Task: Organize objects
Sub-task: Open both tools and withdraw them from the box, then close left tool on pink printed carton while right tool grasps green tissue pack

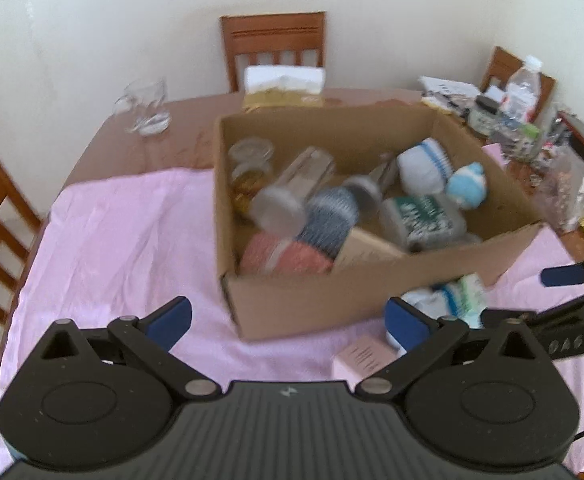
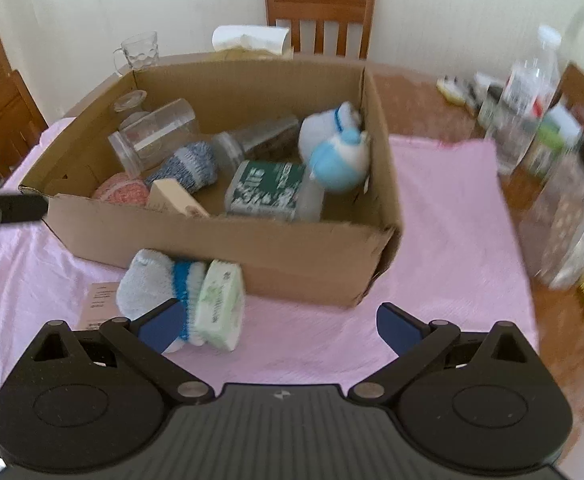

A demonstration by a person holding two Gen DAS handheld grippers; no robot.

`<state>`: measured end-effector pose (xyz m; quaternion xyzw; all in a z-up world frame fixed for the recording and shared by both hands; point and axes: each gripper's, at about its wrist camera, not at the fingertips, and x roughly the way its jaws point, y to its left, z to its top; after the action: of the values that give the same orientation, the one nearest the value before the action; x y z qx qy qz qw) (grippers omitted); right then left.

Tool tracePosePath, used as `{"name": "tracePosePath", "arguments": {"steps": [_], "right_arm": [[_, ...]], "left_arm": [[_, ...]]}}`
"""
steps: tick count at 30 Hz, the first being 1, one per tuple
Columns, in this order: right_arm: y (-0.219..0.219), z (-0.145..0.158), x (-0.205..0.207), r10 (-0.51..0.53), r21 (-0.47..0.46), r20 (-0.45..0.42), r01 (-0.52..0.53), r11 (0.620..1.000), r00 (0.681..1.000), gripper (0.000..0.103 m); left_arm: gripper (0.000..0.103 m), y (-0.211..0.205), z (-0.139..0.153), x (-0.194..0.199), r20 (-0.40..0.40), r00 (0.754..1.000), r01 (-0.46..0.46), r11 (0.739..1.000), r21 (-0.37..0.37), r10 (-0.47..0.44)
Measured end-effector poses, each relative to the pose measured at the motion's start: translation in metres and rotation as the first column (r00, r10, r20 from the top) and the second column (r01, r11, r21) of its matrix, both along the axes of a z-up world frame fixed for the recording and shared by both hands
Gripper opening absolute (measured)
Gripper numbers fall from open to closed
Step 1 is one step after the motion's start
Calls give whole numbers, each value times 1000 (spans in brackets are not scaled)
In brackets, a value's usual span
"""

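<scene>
We hold both the left gripper (image 1: 287,322) and the right gripper (image 2: 277,326) released and empty above the table (image 2: 432,92). The cardboard box (image 2: 292,240) collects items; a rolled sock (image 2: 147,280) and wipes pack (image 2: 219,304) wait just outside it.

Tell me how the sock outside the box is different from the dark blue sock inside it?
The outside sock is pale grey with a bright blue band; the inside sock is speckled dark blue and white. One lies on the pink cloth beside a green packet; the other sits among jars in the box. Both look fuzzy.
</scene>
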<state>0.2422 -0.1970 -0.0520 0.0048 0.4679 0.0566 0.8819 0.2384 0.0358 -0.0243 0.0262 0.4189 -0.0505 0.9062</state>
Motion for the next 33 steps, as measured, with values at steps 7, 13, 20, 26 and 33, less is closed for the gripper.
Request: {"name": "tracePosePath", "arguments": {"steps": [7,13,20,26,33], "right_arm": [[-6,-12,5,-37,13,-26,38,999,999,103],[-21,-17,3,-92,-2,-38,92,996,995,103],[-32,-27,-3,-130,-16,-63,129,991,989,103],[-34,-28,-6,-140,5,-76,141,990,987,103],[-36,-27,-10,-149,21,-78,151,988,986,103]], "left_arm": [[102,8,-26,-13,-57,998,-39,999,26,40],[102,5,-31,-16,-80,996,32,999,3,-31],[102,-10,-29,-14,-105,966,233,972,-23,-235],[102,-33,-39,-9,-134,917,377,926,-16,-375],[102,-45,-53,0,-149,900,417,908,23,-410]]}}
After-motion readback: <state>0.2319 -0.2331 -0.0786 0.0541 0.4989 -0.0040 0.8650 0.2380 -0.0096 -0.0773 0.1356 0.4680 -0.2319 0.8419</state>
